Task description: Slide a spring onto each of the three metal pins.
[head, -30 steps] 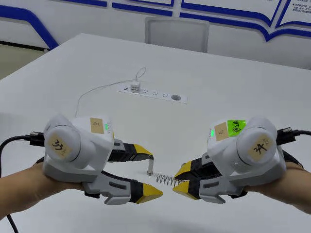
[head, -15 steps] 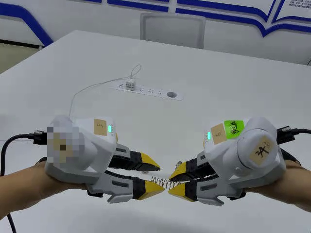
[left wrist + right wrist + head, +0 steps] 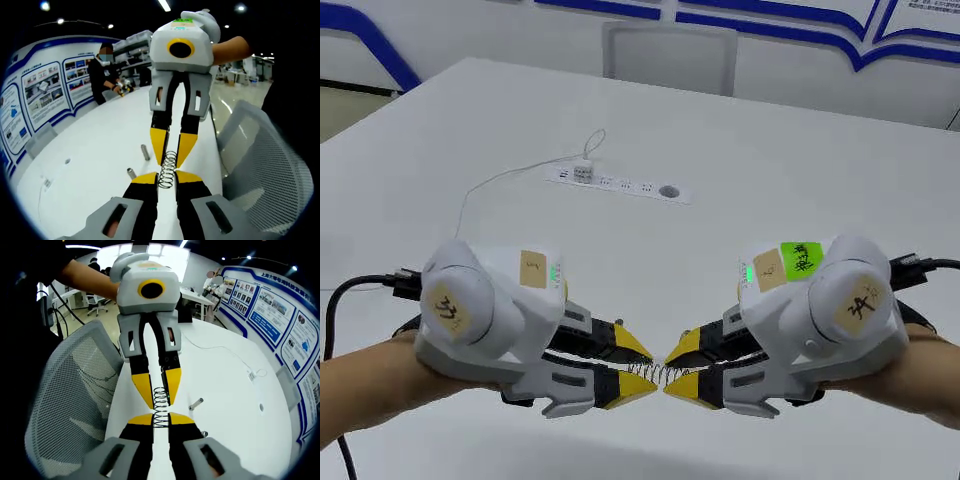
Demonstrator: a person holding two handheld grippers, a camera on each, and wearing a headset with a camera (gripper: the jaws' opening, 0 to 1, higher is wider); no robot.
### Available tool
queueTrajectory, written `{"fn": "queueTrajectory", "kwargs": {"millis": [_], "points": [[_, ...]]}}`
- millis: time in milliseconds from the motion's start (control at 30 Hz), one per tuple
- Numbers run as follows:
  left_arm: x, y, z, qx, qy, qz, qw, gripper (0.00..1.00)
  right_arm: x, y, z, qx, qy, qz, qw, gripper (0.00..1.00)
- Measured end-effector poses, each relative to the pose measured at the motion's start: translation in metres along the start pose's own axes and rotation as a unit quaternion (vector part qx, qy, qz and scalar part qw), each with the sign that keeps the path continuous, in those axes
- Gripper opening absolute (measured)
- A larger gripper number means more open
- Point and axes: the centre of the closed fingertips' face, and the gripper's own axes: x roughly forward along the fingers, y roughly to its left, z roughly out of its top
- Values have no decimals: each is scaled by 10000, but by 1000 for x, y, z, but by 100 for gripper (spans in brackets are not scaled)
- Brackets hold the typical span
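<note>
Though no pin wore its spring yet, as far as I could judge, the first pairing was in hand. The left gripper (image 3: 642,368) had its claw clamped on a metal pin (image 3: 163,377), and the right gripper (image 3: 675,370) pinched the spring (image 3: 660,375), tip to tip just above the worktop (image 3: 720,130). A second pin (image 3: 145,151) and a third pin (image 3: 131,173) sat bare nearby. Blue-trimmed display boards (image 3: 30,100) lined the room. The broad white worktop had a grey chair (image 3: 670,55) behind it and carried a power strip (image 3: 620,185).

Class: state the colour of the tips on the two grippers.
Yellow, with black behind; clearest in the left gripper view, around the spring.
</note>
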Motion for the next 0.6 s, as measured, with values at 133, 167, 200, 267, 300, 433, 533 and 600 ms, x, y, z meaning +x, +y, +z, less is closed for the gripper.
{"fn": "queueTrajectory", "kwargs": {"millis": [133, 167, 200, 267, 300, 433, 533, 600], "points": [[-1, -4, -1, 96, 40, -90, 9999, 10, -1, 2, 0, -125, -10, 1, 9999, 11], [-1, -4, -1, 108, 41, -95, 9999, 10, 0, 3, 0, -123, -32, 7, 9999, 11], [-2, -4, -1, 132, 38, -84, 9999, 10, -1, 2, 1, -164, -53, -14, 9998, 11], [-2, -5, -1, 136, 27, -107, 9998, 10, -1, 3, 1, -186, -85, -3, 9998, 12], [-2, -5, -1, 129, 25, -122, 9998, 10, -1, 3, 1, -159, -90, 10, 9998, 12], [-3, -5, -1, 150, 18, -120, 9998, 10, -2, 1, 0, -38, -104, -9, 9999, 13], [-4, -4, -1, 139, -7, -124, 9998, 10, -2, -2, -6, -8, -29, -51, 10000, 16], [-5, -4, -1, 150, -3, -132, 9998, 10, -2, -2, -8, 79, -46, -49, 9999, 16]]}}
